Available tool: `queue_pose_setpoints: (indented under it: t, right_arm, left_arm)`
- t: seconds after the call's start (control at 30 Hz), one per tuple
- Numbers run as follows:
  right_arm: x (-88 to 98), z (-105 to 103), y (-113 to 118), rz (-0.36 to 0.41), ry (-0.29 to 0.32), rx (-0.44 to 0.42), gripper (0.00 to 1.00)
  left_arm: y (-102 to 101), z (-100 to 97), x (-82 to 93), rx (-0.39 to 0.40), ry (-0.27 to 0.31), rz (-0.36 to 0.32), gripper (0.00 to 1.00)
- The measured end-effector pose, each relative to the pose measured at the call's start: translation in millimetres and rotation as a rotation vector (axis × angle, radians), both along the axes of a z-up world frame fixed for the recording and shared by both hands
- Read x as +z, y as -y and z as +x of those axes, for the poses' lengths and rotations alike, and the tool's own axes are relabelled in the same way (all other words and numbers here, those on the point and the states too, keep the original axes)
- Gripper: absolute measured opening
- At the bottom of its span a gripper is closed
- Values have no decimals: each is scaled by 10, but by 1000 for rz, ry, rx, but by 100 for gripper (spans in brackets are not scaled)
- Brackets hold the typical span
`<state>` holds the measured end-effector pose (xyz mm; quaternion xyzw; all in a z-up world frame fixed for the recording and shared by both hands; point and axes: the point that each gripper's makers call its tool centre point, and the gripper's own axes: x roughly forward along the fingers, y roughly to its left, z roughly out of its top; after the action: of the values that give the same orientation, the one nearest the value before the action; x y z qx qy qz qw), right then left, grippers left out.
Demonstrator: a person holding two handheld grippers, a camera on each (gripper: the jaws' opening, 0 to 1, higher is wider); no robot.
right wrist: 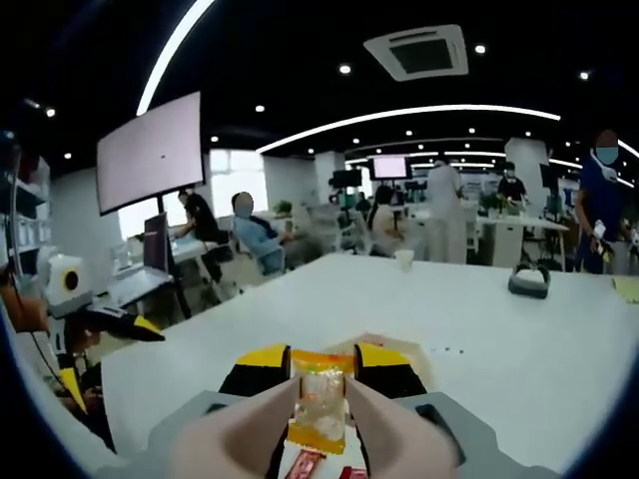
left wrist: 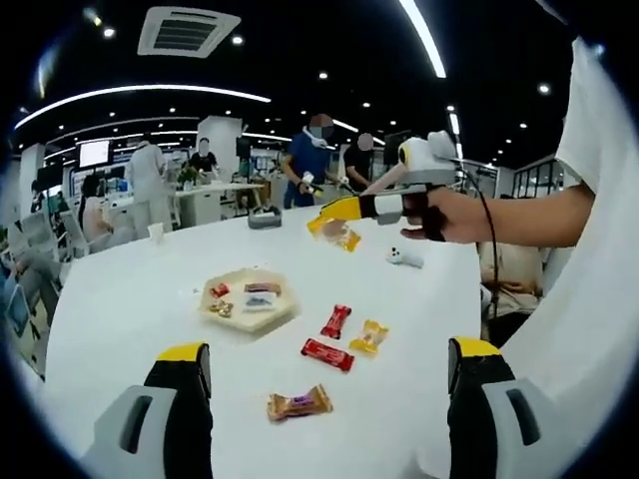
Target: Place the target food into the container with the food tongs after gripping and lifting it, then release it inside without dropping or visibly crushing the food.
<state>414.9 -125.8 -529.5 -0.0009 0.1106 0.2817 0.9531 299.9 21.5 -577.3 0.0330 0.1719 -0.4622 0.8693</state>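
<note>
Right now our right gripper (right wrist: pixel 319 374) is pinching a small candy bag (right wrist: pixel 321 411) by its top edge, up in the air above the white worktop (right wrist: pixel 519 349). In the left gripper view we see that same gripper (left wrist: pixel 324 218) and the bag (left wrist: pixel 344 238) hanging high over the far side of the worktop, well apart from the wooden tray (left wrist: pixel 283 309). We think the bag is very light and soft, with crinkly, slippery wrap, so a gentle pinch on the flat sealed edge should hold it without squashing what is inside. Our left gripper (left wrist: pixel 329 364) is wide open and holds nothing. It hovers low over the near side, by a brown wrapped bar (left wrist: pixel 299 403). Two red candies (left wrist: pixel 332 336) and a yellow candy (left wrist: pixel 368 336) lie between that bar and the tray. The tray already has a few sweets in it, but some bare room is left. We think the way to the tray is open, since nothing tall stands between. The worktop edge is far from the tray, so a dropped bag would likely stay on top.
</note>
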Motion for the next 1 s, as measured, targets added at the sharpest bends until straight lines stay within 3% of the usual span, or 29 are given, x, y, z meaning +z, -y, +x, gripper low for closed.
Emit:
queue_pose_setpoints:
  t: [0.1, 0.23, 0.33, 0.4, 0.5, 0.7, 0.8, 0.87, 0.93, 1.0]
  right_arm:
    - [-18, 11, 5, 0, -5, 0, 24]
    - [-6, 5, 21, -9, 4, -11, 24]
    - [-9, -29, 60, 1, 8, -26, 24]
    - [-12, -46, 63, 0, 8, -29, 24]
    - [-19, -3, 74, -4, 12, -27, 24]
    - [23, 75, 80, -17, 18, -26, 24]
    - [29, 97, 82, -36, 24, -21, 24]
    - [35, 98, 80, -35, 25, -18, 24]
    - [34, 112, 59, -38, 26, -11, 24]
    - [22, 149, 34, -41, 28, -3, 24]
  left_arm:
    - [-21, 20, -60, 7, 13, 29, 100]
    - [19, -116, -75, -45, 5, 31, 100]
    - [-16, -160, -233, -67, -21, 92, 100]
    - [-22, -175, -216, -70, -10, 101, 100]
    - [-12, -163, -126, -66, -9, 56, 100]
    - [-16, -103, -135, -59, 13, 80, 99]
    - [10, -112, -42, -52, 9, 15, 99]
    - [-32, -92, -28, -34, -2, 12, 99]
    - [-110, -54, 35, -4, 35, 24, 99]
    - [-158, -28, 53, 13, 33, 15, 99]
